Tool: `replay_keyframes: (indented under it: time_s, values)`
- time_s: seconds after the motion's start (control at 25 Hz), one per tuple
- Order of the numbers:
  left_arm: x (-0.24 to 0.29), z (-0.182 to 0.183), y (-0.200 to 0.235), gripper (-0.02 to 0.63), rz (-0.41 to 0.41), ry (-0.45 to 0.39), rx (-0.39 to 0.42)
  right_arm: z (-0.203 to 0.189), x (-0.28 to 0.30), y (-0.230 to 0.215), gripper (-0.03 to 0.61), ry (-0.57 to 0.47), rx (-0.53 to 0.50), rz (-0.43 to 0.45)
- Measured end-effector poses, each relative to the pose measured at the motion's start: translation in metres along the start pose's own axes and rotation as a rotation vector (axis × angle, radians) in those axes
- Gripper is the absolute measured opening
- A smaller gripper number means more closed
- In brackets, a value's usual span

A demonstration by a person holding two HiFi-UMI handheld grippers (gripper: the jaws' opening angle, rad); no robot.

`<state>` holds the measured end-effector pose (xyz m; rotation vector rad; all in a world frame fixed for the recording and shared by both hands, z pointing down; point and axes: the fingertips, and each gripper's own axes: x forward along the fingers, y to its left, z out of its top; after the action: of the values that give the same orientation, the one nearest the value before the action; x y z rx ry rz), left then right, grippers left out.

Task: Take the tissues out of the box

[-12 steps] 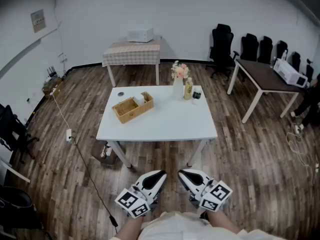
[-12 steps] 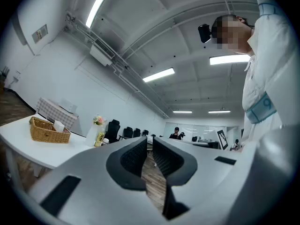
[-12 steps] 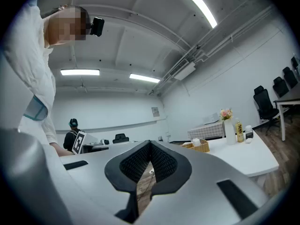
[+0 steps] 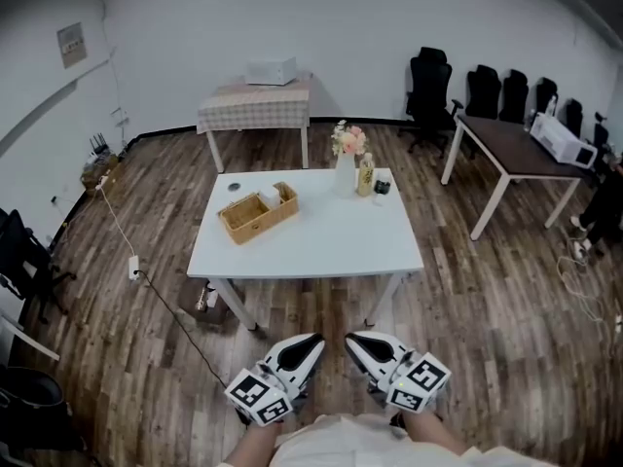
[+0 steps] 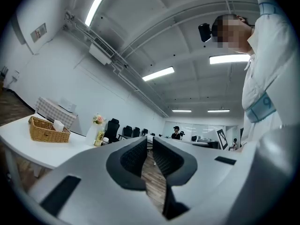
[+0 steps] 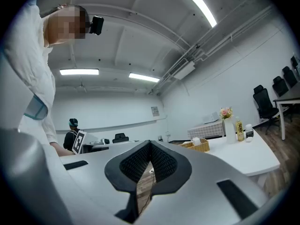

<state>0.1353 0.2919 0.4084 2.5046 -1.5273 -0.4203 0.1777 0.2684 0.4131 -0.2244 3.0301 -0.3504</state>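
Left gripper point(image 4: 311, 342) and right gripper point(image 4: 356, 341) are both pressed together and empty, with the wicker basket point(image 4: 255, 212) well ahead on the white table point(image 4: 321, 246).

Your head camera looks steeply down from high up, well back from the white table point(image 4: 321, 246), which sits mid-frame. The left gripper point(image 4: 313, 341) and right gripper point(image 4: 352, 340) show at the bottom edge. The left gripper view sits low, near tabletop height, and faces roughly level along its jaws, with the table far off at the left edge and you at the upper right. The right gripper view mirrors it, with the table at the right and you at the upper left. All three views share the table, its basket point(image 4: 255, 212) and the flower vase point(image 4: 347, 168).
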Motion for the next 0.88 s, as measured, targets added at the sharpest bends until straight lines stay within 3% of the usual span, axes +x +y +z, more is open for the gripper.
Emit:
replay_keyframes:
  time_s: [0.44, 0.64, 0.88]
  values:
    - [-0.008, -0.001, 0.007, 0.038, 0.004, -0.001, -0.012, -0.008, 0.010, 0.005, 0.031, 0.010, 0.002, 0.028]
    - [-0.008, -0.003, 0.006, 0.038, -0.004, 0.004, -0.020, -0.007, 0.015, 0.009, 0.034, -0.015, 0.077, 0.061]
    - [-0.008, -0.005, 0.004, 0.038, -0.033, 0.026, -0.002, -0.015, 0.028, 0.014, 0.034, 0.024, 0.041, 0.071]
